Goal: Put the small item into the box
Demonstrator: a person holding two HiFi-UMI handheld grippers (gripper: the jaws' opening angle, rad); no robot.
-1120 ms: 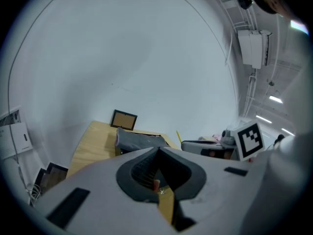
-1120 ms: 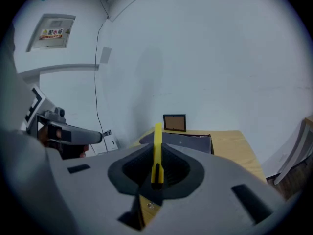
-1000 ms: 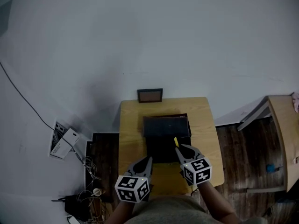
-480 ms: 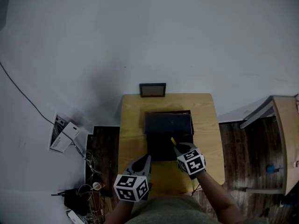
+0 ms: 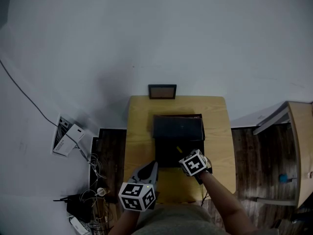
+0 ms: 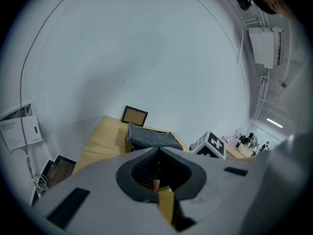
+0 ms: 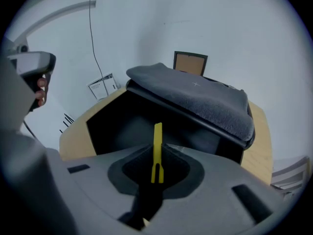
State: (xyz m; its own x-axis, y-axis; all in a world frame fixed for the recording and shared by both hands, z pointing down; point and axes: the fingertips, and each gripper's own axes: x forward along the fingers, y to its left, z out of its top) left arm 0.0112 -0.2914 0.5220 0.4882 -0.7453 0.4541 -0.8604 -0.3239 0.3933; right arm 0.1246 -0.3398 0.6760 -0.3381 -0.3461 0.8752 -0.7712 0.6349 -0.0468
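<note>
a steep downward view onto one light wooden tabletop (image 5: 142,126) set against a pale wall. one black box (image 5: 168,154) stands at the middle of it, open, with its single lid (image 5: 178,127) tipped back on the far side of the box; the lid's inner face is lined in grey. one small framed picture (image 5: 162,91) stands beyond the box, at the far edge of the tabletop, against the wall.

two hand-held grippers are in view, both on the near side of the box. the right gripper (image 5: 183,154) reaches over the near rim of the box. its two fingers (image 7: 188,163) are clenched on one small yellow item (image 7: 157,138), a thin flat strip. the strip stands upright in the seam between the fingers, its lower end pinched there and its upper end sticking out past the fingertips, above the dark open inside of the box. it is not touching the box floor as far as can be seen.

the left gripper (image 5: 155,166) is just outside the box, near its front left corner, above bare tabletop. its two fingers (image 6: 132,163) are pressed together at the tips with nothing of the task between them.

one white packet (image 5: 66,142) lies on the floor well to the left of the box.
</note>
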